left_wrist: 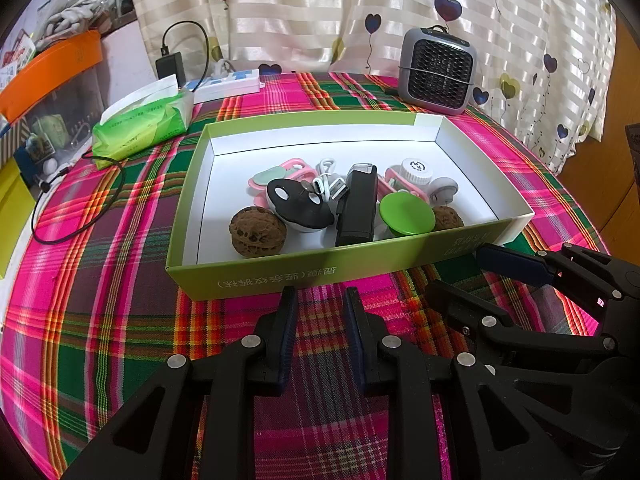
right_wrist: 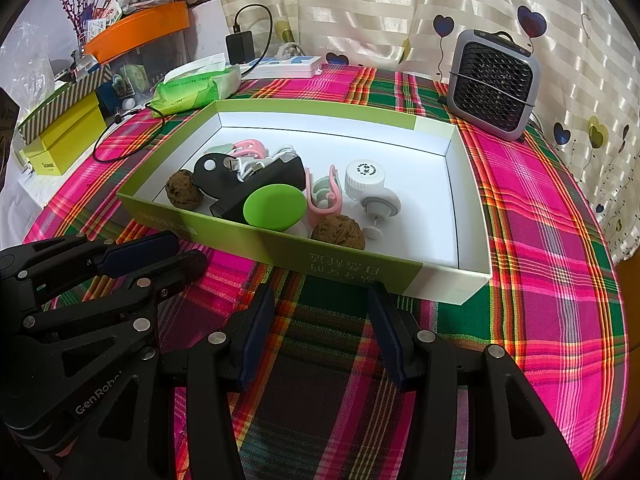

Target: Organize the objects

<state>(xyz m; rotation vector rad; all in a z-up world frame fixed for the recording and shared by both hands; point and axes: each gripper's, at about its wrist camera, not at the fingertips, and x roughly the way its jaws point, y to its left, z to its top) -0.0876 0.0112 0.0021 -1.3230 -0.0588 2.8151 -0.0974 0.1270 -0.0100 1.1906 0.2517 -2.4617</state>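
A green box (left_wrist: 280, 276) (right_wrist: 360, 268) with a white inside holds several small things: two walnuts (left_wrist: 256, 232) (right_wrist: 338, 232), a green round lid (left_wrist: 406, 214) (right_wrist: 274, 208), a black device (left_wrist: 358, 208), a black and white holder (left_wrist: 298, 204), pink clips (right_wrist: 324, 196), a white cable (left_wrist: 330, 184) and a white cap (right_wrist: 366, 178). My left gripper (left_wrist: 320, 300) is open and empty over the cloth just before the box's near wall. My right gripper (right_wrist: 320, 300) is open and empty, also before the near wall. Each gripper shows in the other's view (left_wrist: 492, 276) (right_wrist: 176, 248).
A plaid cloth (left_wrist: 100, 300) covers the table. A grey fan heater (left_wrist: 438, 70) (right_wrist: 494, 84) stands at the back right. A green tissue pack (left_wrist: 142, 126), a power strip (left_wrist: 228, 84), a black cable (left_wrist: 80, 216), a yellow box (right_wrist: 64, 144) and an orange bin (right_wrist: 136, 30) lie at the left.
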